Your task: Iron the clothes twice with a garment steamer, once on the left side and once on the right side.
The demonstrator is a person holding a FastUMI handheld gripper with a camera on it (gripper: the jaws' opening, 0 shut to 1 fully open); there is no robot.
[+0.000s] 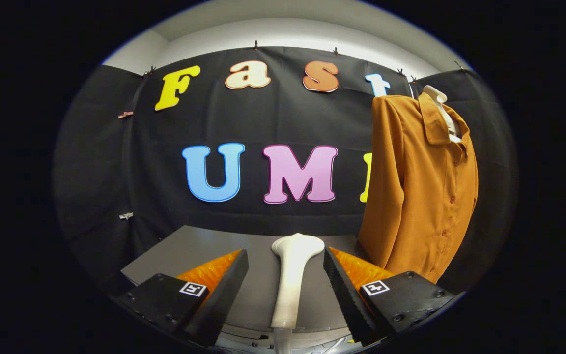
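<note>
White plastic steamer (293, 275) sits low centre on grey surface (175, 255), btwn the gripper (285, 282) jaws, which stand apart, not touching it. Looks light, smooth, slippery; grip mid-handle. Soft orange shirt (420, 196) hangs at right.

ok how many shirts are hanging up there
1. An orange-brown shirt hangs on a white hanger against the black cloth wall, beyond the open gripper on its right, past the white steamer. None hidden, apparently.
</note>
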